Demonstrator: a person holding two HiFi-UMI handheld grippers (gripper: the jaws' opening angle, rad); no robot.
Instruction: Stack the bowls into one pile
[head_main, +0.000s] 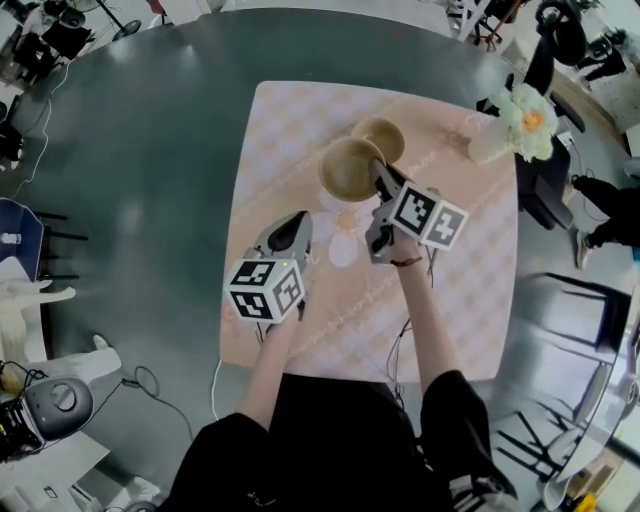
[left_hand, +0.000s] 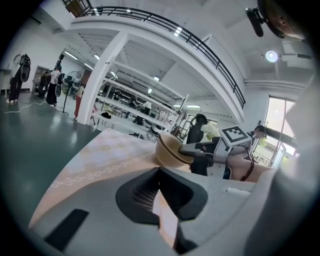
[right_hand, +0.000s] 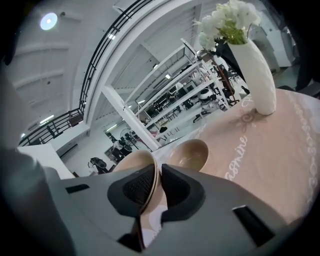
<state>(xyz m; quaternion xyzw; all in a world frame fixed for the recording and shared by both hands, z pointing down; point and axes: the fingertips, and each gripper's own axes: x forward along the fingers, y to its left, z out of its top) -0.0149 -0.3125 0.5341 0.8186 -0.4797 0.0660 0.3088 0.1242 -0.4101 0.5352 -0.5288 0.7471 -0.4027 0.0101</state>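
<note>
Tan is the colour to track: the tan round bowl in play is clamped by its rim in my right gripper. One pad is inside the wall and one outside, plain in the right gripper view. It looks lifted off the pink checked tablecloth and tipped, judging by the left gripper view, where its rim faces sideways.

The target, a second tan round bowl, sits upright on the cloth at approx 1 o'clock from the held one in the head view. It's just beside it, and the rims overlap from that angle; can't tell if they touch.

So the coming move reads as short: carry fwd toward 1 o'clock, level the bowl, centre it over the open mouth. Both are round, so there's no long axis to line up; only tilt matters.

The right hand is nearer by far. My left gripper hangs at approx 7-8 o'clock from the held bowl, well apart, jaws closed w/ nothing in them. A white vase of pale flowers stands at approx 3 o'clock from the target, off the path imo.
</note>
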